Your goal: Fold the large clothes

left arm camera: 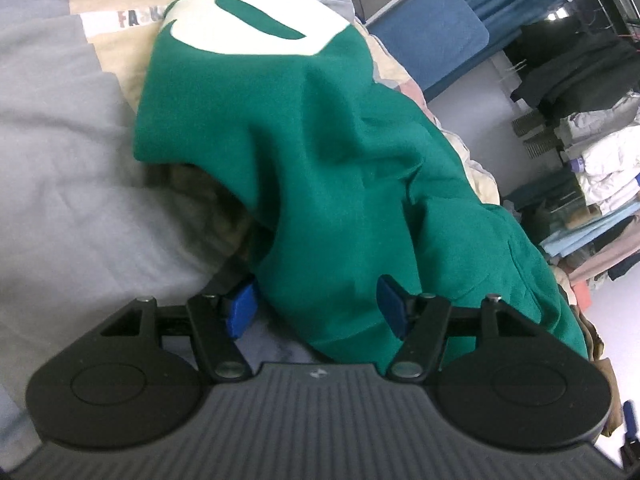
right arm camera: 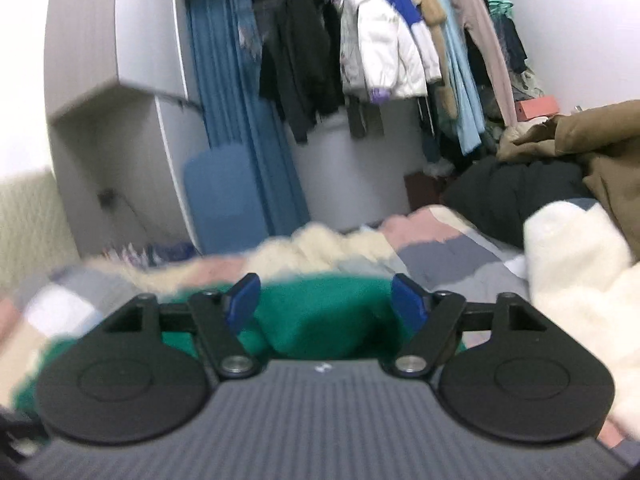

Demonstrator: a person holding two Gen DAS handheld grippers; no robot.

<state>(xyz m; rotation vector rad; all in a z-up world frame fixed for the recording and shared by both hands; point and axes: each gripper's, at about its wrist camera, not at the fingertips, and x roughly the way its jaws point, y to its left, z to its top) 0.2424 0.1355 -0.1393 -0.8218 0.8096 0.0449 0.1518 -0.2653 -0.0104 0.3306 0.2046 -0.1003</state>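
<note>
Sweatshirt [left arm camera: 320,168], green with a white print, 1 item: lies bunched on the bed [left arm camera: 60,168], draped over an olive garment. Left gripper [left arm camera: 316,304]: 2 blue pads spread wide either side of the near hem, pressing nothing, probably placed for a fresh hold. Right gripper [right arm camera: 325,300]: pads wide, empty, aimed level above the green cloth toward hanging clothes [right arm camera: 380,40]. Folding appears unfinished.

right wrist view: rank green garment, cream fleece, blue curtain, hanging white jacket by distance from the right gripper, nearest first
1. green garment: directly under the open right gripper.
2. cream fleece: on the bed, right side.
3. blue curtain and white jacket: both at the far wall, left and upper centre; too close to call.
</note>
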